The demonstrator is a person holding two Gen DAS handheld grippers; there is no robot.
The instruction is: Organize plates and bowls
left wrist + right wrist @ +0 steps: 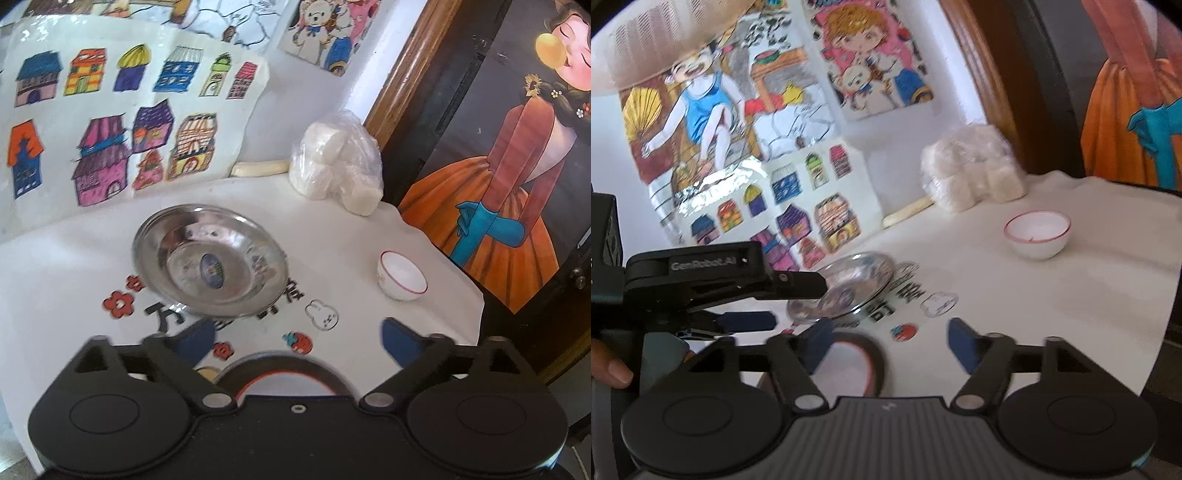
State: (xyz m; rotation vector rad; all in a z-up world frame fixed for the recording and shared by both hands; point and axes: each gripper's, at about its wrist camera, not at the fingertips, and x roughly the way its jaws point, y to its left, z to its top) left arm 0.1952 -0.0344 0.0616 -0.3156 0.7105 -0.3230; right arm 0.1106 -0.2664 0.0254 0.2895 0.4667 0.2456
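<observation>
Left gripper [297,341]: jaws standing wide apart, gripping nothing.
Right gripper [888,345]: jaws spreading wide, empty.
Steel plate [211,261]: sitting tilted at 11 o'clock off the left fingertips.
White bowl [402,275]: resting upright on the table [424,321], at 1 o'clock, well apart from the plate.
Dark-rimmed dish [866,363]: lying between the right fingers, partly hidden.

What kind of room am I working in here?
Probably a home dining corner: children's colored drawings taped on the wall, a table under a white printed cloth, and a steel dish beside a small white bowl.
</observation>
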